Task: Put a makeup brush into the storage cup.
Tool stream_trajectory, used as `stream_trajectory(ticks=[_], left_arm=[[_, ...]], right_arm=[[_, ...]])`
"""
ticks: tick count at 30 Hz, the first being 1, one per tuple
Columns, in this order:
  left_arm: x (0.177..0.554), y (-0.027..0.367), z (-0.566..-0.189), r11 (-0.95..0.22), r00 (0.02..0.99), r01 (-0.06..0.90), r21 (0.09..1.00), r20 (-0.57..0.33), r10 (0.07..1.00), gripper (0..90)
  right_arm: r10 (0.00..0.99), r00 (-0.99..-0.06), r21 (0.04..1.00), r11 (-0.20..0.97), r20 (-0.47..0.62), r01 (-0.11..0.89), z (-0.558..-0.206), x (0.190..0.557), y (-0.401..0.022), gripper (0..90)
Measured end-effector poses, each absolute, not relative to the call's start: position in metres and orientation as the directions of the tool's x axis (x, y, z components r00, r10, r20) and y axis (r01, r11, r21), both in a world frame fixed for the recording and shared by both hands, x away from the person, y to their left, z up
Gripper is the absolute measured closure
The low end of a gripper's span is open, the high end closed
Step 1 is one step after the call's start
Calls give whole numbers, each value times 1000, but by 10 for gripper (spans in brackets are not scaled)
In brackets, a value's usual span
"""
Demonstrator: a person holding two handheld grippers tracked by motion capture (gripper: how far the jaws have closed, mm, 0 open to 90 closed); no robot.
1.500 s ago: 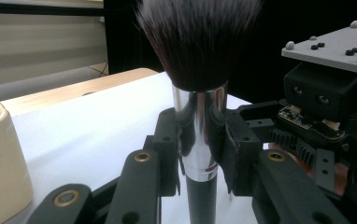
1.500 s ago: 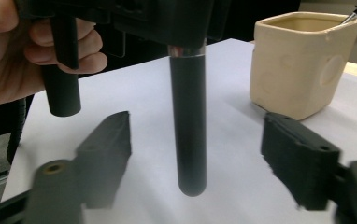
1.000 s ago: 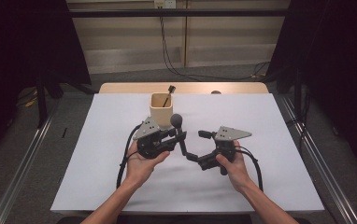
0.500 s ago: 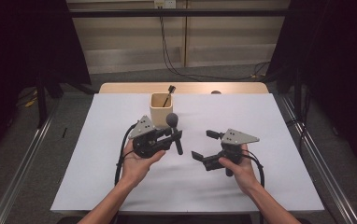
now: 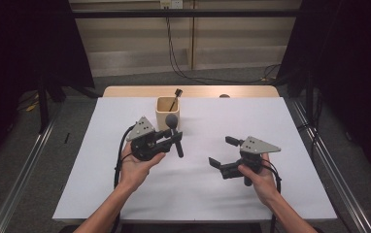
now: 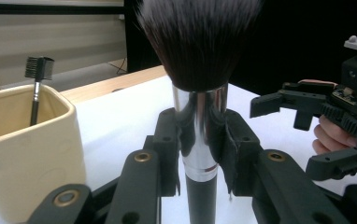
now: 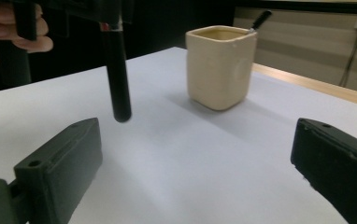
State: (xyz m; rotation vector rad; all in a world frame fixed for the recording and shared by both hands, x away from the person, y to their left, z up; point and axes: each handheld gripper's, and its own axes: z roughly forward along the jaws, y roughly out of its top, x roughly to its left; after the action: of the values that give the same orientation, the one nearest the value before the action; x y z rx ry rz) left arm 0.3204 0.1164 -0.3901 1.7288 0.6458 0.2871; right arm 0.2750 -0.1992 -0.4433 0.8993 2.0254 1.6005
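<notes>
Powder brush clamped upright in my left gripper, beside the cream holder.
Light, bristles soft, metal ferrule slick: grip stays at the ferrule. Right gripper open, empty.

Dim, dark-edged room; overhead light brightens the white table; close-up bristles slightly blurred.

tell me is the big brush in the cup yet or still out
Out. The left gripper holds the brush upright beside the cup, handle end hanging above the table.
</notes>
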Motion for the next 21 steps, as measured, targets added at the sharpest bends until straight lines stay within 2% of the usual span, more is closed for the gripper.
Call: stream_trajectory(ticks=[16,21], left_arm=[[329,132,-383,-138,801,266,954,-140,583,705],[329,136,-381,-136,794,265,955,-136,592,705]], right_arm=[[795,-600,962,91,85,257,-448,253,-245,2],[803,-591,962,95,79,257,-450,247,-251,2]])
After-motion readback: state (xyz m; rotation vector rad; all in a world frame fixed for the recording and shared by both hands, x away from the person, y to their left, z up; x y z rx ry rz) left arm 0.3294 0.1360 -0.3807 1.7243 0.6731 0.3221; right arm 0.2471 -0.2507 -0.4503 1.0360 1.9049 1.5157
